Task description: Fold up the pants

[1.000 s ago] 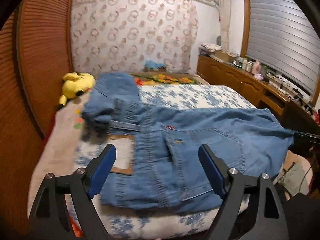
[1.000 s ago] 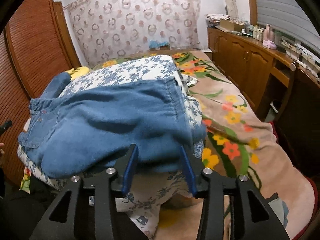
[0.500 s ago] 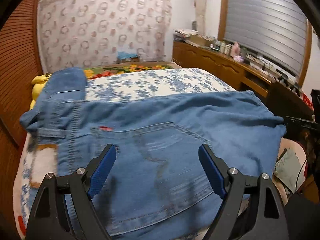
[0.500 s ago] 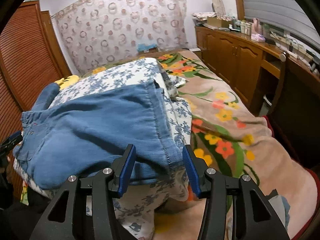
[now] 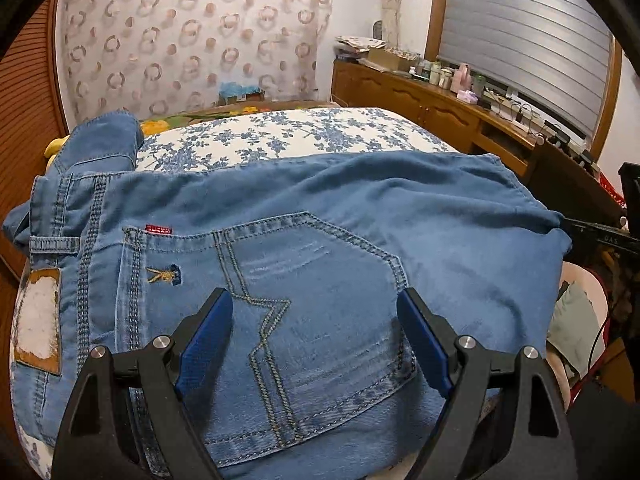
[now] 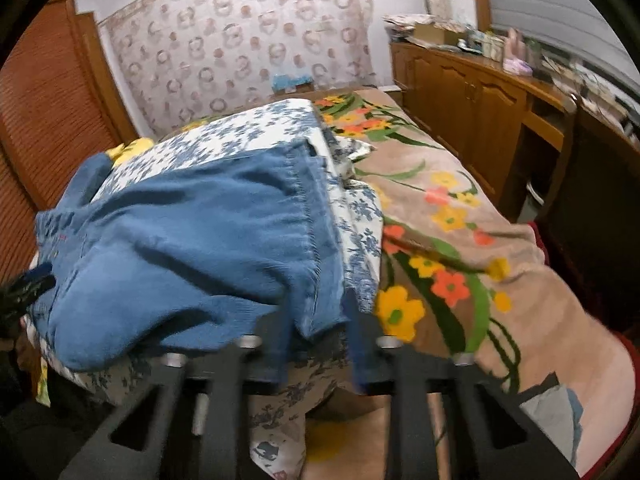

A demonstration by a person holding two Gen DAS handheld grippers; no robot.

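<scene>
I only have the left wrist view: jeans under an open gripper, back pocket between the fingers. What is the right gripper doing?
Observer: The right gripper sits at the near corner of the jeans, at the leg hem; its fingers are apart, but blur hides whether it grips cloth.
Operator: What lies beyond that hem?
Observer: A floral blanket covers the bed to the right of the blue-and-white quilt.
Operator: Does the denim hang over the edge there?
Observer: Yes, the near part droops over the quilt's front edge.
</scene>
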